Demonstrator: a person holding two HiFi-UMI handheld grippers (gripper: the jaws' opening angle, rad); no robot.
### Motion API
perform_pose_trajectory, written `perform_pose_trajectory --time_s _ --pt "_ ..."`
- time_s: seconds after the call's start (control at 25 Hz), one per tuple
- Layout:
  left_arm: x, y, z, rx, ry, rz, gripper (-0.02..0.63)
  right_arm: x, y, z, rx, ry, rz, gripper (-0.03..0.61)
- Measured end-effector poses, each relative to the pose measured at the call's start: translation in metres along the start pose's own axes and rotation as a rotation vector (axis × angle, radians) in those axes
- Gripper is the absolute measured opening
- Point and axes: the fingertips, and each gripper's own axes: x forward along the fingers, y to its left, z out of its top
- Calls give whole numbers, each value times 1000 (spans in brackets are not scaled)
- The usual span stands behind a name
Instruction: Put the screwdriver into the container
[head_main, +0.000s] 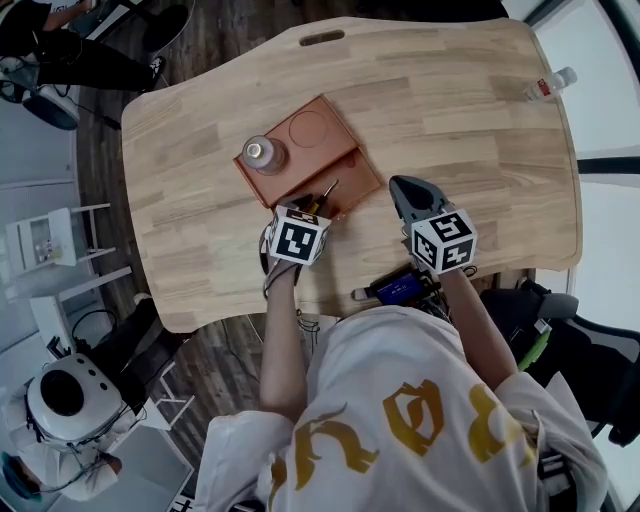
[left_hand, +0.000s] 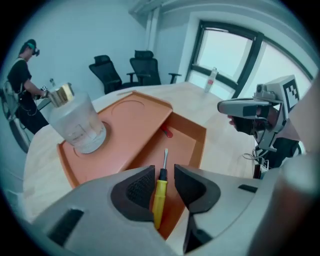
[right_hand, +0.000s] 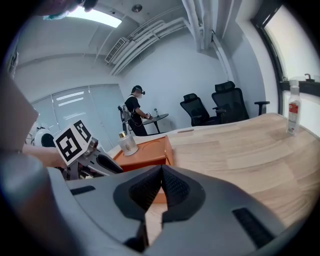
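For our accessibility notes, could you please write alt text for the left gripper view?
The left claw is open, its jaws either side of a yellow-handled screwdriver resting in the deep compartment of an orange container on a wooden table. A clear jar with a gold cap stands on the container's raised side.

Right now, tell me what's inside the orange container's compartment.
A yellow-handled screwdriver and a small red piece. The left gripper covers the handle's end and the near corner.
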Motion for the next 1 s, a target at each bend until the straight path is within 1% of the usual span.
perform_pose_trajectory --time_s 0.16,0.2,0.28,0.32,0.44,0.56,0.64,0.72,0.8,0.88,1.0 --pt "-30 5 6 -39 -131 45 113 -10 15 8 -30 -22 16 9" --pt "-37 5 8 -57 -162 49 98 -12 19 10 -41 -27 23 9" --pt "-53 4 12 -90 -229 65 50 -17 25 14 -58 -38 32 9" --pt "-61 4 14 -98 -262 76 37 -20 28 15 -64 -42 34 9" --pt "-87 3 20 -97 -361 117 14 -25 38 19 -82 -47 43 9" --pt "-115 -2 26 -74 -471 154 14 -29 50 21 -94 -59 59 9" --pt "-135 -5 26 -80 -546 174 14 -32 59 24 -102 -73 61 9" --pt "-154 -6 26 -119 -636 192 14 -35 67 28 -124 -89 57 9" --pt "-170 -5 23 -181 -725 214 14 -38 74 33 -145 -105 58 9" --pt "-181 -7 18 -229 -780 233 14 -44 80 40 -161 -125 59 9" --pt "-191 -12 14 -233 -811 254 12 -51 86 48 -178 -147 56 9"
